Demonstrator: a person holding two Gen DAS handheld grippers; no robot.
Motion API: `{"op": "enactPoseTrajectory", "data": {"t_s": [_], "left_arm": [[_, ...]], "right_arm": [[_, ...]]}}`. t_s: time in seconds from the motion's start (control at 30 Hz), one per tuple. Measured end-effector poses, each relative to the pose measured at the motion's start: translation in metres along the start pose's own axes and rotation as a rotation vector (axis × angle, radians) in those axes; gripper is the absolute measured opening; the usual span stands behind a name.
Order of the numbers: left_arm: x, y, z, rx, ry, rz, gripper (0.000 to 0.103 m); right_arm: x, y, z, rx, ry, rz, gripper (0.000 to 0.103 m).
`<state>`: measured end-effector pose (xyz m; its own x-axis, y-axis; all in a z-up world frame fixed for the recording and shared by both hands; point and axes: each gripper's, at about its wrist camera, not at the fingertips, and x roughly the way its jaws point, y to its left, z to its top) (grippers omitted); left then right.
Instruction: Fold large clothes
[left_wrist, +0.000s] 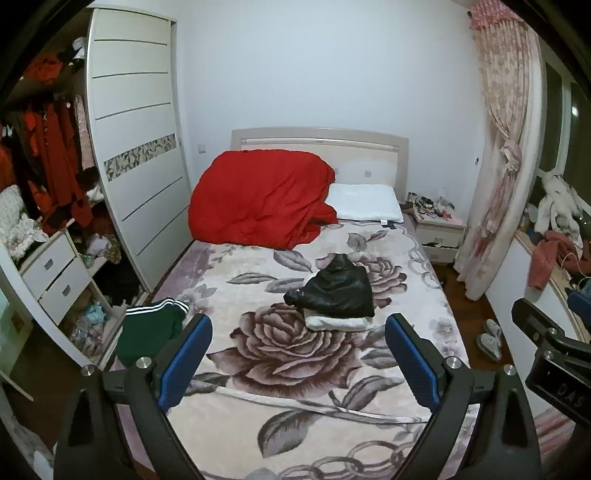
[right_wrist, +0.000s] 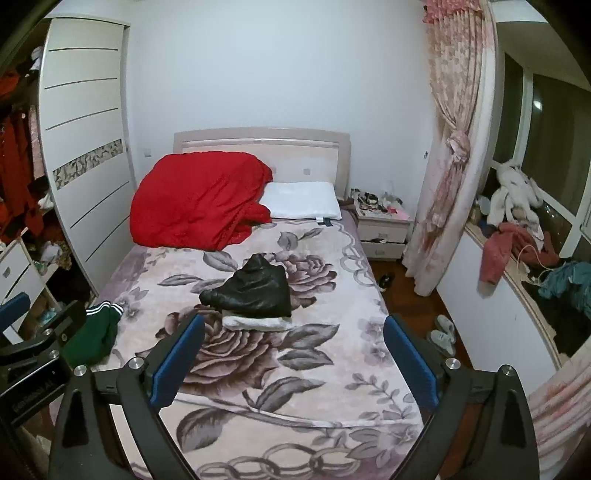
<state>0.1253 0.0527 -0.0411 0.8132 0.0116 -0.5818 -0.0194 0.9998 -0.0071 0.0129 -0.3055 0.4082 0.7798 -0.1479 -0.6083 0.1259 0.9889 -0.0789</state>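
Nearest: the left gripper (left_wrist: 299, 354) and the right gripper (right_wrist: 293, 352), each seen from its own wrist camera with blue pads spread wide and nothing between them. Both are held above the foot of the bed, pointing down along it, side by side.

Directly beneath and ahead: the floral blanket (left_wrist: 295, 435), plush, covering the bed.

To the left of the left gripper, at the bed's edge: a green garment (left_wrist: 147, 332) with white stripes, crumpled and unfolded. It is judged to be the next piece for folding. It is judged soft, light and limp, likely to sag when lifted; a hold at two corners of the waistband or hem, one gripper to each, is advised so that it hangs flat.

Ahead of both grippers, mid-bed: a black jacket (right_wrist: 255, 291), glossy, folded, resting on a folded white garment (right_wrist: 255, 322). The pile is judged finished. The jacket's surface looks slippery.

Further ahead, left: a red quilt (left_wrist: 258, 199), bundled against the headboard (left_wrist: 369, 155). Beside it, right: a white pillow (left_wrist: 364, 203).

Furthest, right of the bed: a nightstand (right_wrist: 384, 225) with small clutter.
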Motion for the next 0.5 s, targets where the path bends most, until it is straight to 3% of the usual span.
{"op": "enactPoseTrajectory", "data": {"t_s": [0.5], "left_arm": [[-0.018, 0.006, -0.003, -0.015, -0.043, 0.013, 0.098]], "right_arm": [[-0.015, 0.004, 0.005, -0.004, -0.030, 0.031, 0.101]]}}
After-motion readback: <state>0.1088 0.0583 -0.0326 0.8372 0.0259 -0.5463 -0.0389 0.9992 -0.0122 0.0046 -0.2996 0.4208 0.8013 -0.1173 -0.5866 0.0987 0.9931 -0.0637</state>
